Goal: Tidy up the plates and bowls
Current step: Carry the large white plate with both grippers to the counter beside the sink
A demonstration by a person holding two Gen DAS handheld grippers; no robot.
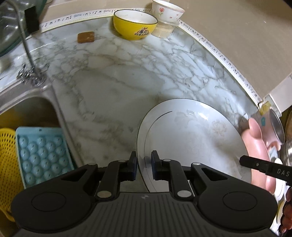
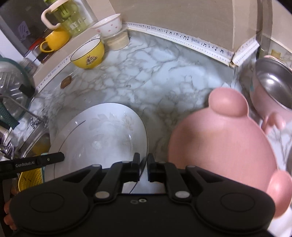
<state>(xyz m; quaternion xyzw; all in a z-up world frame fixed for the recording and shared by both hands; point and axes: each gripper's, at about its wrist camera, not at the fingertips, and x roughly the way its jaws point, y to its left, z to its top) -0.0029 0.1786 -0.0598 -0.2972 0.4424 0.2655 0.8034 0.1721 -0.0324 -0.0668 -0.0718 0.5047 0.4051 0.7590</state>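
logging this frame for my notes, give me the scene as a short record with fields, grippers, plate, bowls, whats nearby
left gripper: shut on white plate, at its left rim
right gripper: shut on the same plate's right rim
plate state: held tilted over the marble counter
pink plate: right of the white plate
yellow bowl: upright at the back wall
white floral bowl: behind it, on a round stand
steel bowl: far right
sink: left
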